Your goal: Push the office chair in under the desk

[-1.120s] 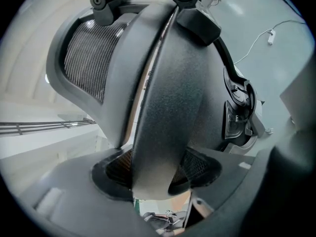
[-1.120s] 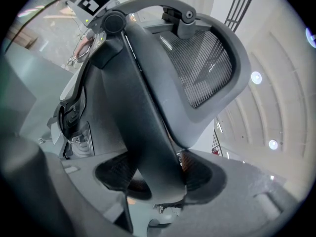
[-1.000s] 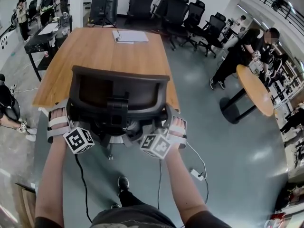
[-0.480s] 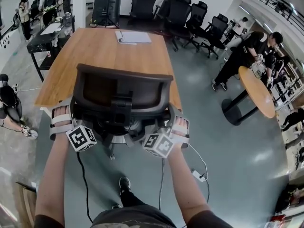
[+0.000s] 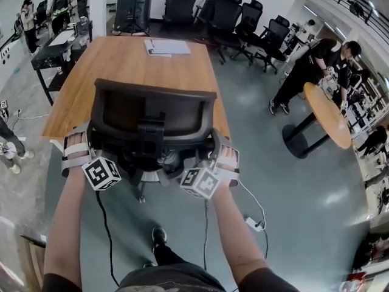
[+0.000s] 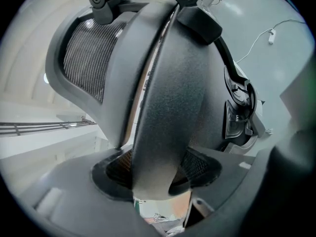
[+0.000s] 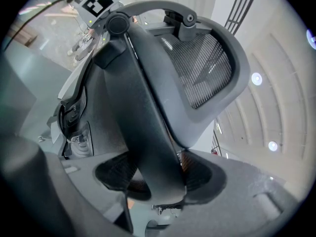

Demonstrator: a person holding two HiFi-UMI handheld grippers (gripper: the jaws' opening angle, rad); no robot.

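Note:
A black mesh-backed office chair (image 5: 152,111) stands at the near end of the long wooden desk (image 5: 130,66), its back towards me and its backrest over the desk's edge. My left gripper (image 5: 82,148) is at the chair's left side and my right gripper (image 5: 219,157) at its right side. In the left gripper view the padded black armrest (image 6: 170,98) runs between the jaws of the left gripper (image 6: 158,179), with the pads closed against it. The right gripper (image 7: 158,179) clamps the other armrest (image 7: 148,117) the same way. The chair hides the jaw tips in the head view.
A paper pad (image 5: 167,46) lies on the desk's far end. Several black chairs (image 5: 243,20) stand behind it. A round wooden table (image 5: 328,114) and a person in black (image 5: 310,66) are at the right. Cables and a power strip (image 5: 252,224) lie on the floor by my feet.
The chair and both grippers stay almost where they were. A person at the left edge has moved further out of view.

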